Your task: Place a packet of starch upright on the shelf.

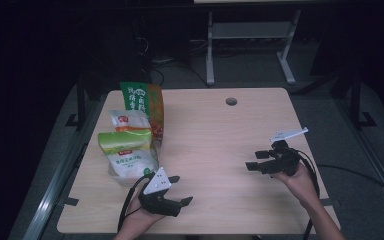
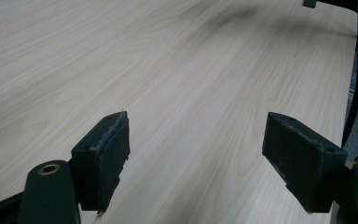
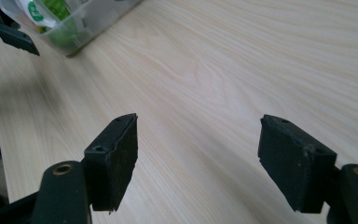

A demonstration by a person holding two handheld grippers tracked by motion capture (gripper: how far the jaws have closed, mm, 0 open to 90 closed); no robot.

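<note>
Wooden table [image 1: 220, 145], snack bags [image 1: 130, 145] at left: we hold left gripper [image 1: 180, 190] and right gripper [image 1: 252, 161] wide open, empty, and should approach the bags squarely.

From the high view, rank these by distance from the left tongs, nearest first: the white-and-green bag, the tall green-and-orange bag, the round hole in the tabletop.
1. White-and-green bag: front of the clear bin, just up and left of the left tongs.
2. Tall green-and-orange bag: back of the same row, at the table's far left.
3. Round hole: far edge, right of centre.
</note>
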